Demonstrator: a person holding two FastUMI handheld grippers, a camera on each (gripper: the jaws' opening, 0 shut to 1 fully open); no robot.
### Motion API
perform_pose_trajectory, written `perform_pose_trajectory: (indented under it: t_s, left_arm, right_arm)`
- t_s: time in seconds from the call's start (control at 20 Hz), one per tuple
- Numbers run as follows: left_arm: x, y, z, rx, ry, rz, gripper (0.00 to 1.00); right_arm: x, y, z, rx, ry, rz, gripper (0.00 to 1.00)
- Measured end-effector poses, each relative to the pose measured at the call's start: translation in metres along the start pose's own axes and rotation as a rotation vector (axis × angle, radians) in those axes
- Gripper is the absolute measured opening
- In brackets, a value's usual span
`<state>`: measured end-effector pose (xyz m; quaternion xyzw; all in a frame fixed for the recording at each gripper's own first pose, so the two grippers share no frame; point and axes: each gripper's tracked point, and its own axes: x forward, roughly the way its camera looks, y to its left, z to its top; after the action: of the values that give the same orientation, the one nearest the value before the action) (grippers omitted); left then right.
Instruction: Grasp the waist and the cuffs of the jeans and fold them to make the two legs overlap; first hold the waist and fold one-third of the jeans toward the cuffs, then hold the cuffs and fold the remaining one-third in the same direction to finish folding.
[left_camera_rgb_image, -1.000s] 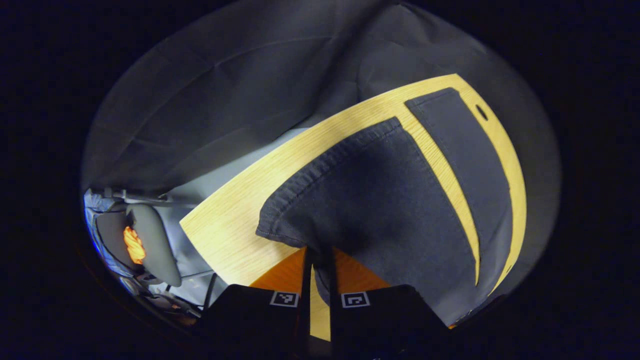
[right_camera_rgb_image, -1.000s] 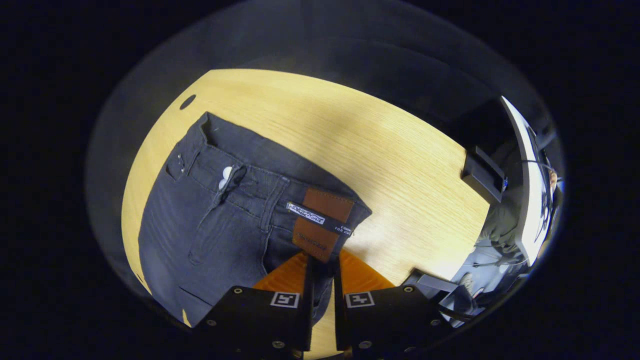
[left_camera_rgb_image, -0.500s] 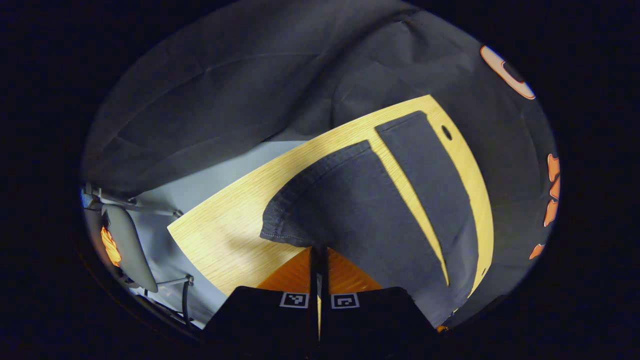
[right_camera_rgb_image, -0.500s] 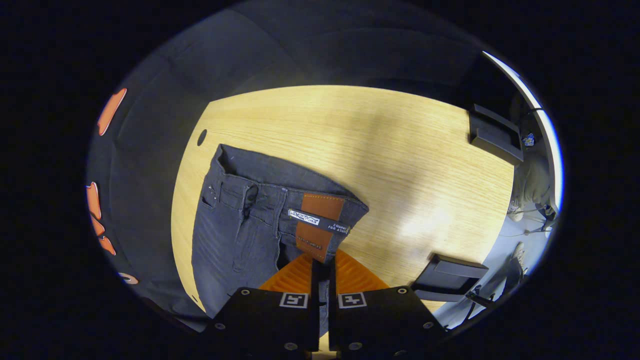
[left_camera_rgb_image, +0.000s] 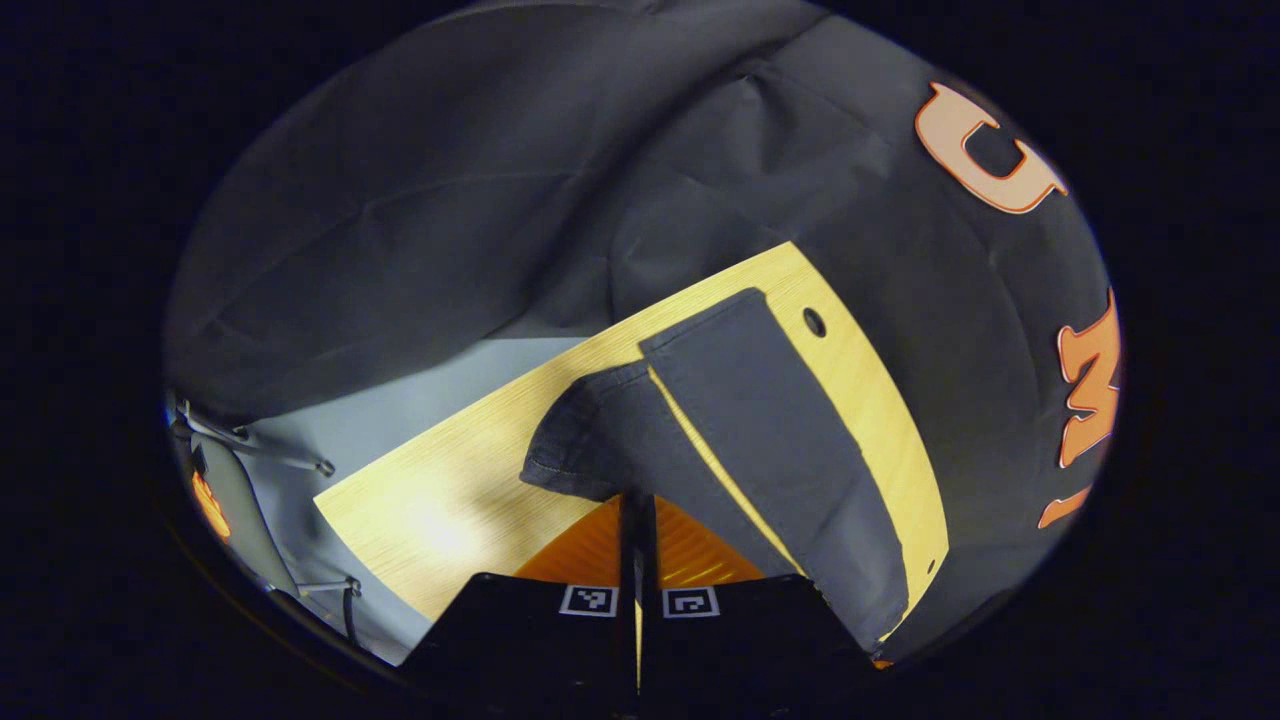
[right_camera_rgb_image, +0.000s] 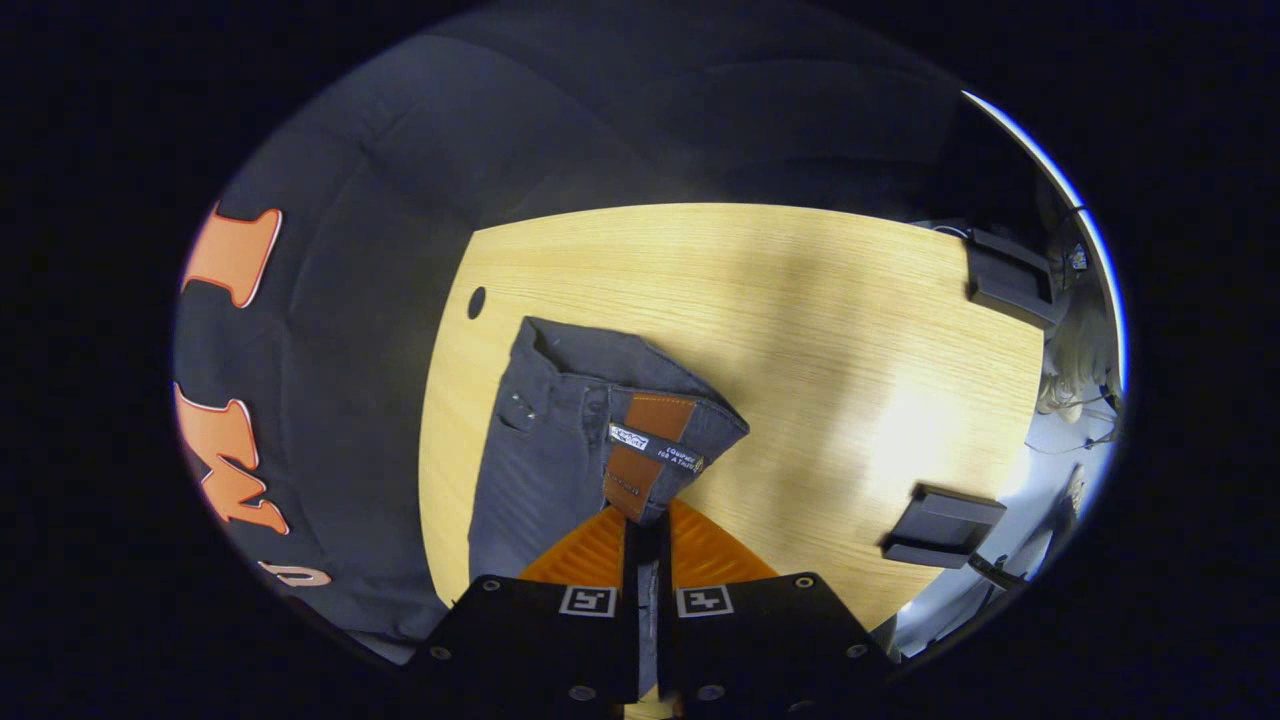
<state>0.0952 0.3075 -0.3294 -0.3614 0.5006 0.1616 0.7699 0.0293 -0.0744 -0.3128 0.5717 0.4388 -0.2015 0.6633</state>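
Observation:
Dark grey jeans lie on a light wooden table (left_camera_rgb_image: 440, 510). In the left gripper view my left gripper (left_camera_rgb_image: 637, 520) is shut on the cuff of the near leg (left_camera_rgb_image: 600, 440), lifted off the table and leaning toward the far leg (left_camera_rgb_image: 770, 430), which lies flat. In the right gripper view my right gripper (right_camera_rgb_image: 648, 530) is shut on the near side of the waist (right_camera_rgb_image: 640, 440), by the brown leather patch (right_camera_rgb_image: 640, 450). That side is raised and folding over the far half of the waist (right_camera_rgb_image: 540, 420).
A round hole (right_camera_rgb_image: 477, 302) in the table (right_camera_rgb_image: 850, 330) sits near the far waist corner. Two black boxes (right_camera_rgb_image: 945, 525) (right_camera_rgb_image: 1010, 280) rest at the table's right side. The table edge and grey floor (left_camera_rgb_image: 400, 385) lie to my left.
Both grippers have risen and carried the near leg and waist side up and across toward the far leg. The gap of table between the legs has narrowed.

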Motion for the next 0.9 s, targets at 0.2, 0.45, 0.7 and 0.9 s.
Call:
perform_pose_trajectory:
  t_s: [0.2, 0.45, 0.7, 0.9]
  left_arm:
    - [0.013, -0.010, 0.039, 0.022, -0.051, 0.012, 0.01]
    - [0.040, 0.042, -0.004, -0.070, 0.144, 0.190, 0.01]
    - [0.038, 0.093, -0.046, -0.086, 0.213, 0.335, 0.78]
    - [0.056, 0.109, -0.051, -0.056, 0.242, 0.446, 0.84]
  right_arm:
    - [0.007, 0.026, 0.005, -0.029, 0.002, 0.022, 0.08]
    - [0.014, 0.033, 0.000, -0.052, 0.013, 0.015, 0.08]
    - [0.017, 0.030, 0.000, -0.044, 0.013, 0.003, 0.08]
    - [0.018, 0.031, 0.000, -0.042, 0.012, 0.000, 0.08]
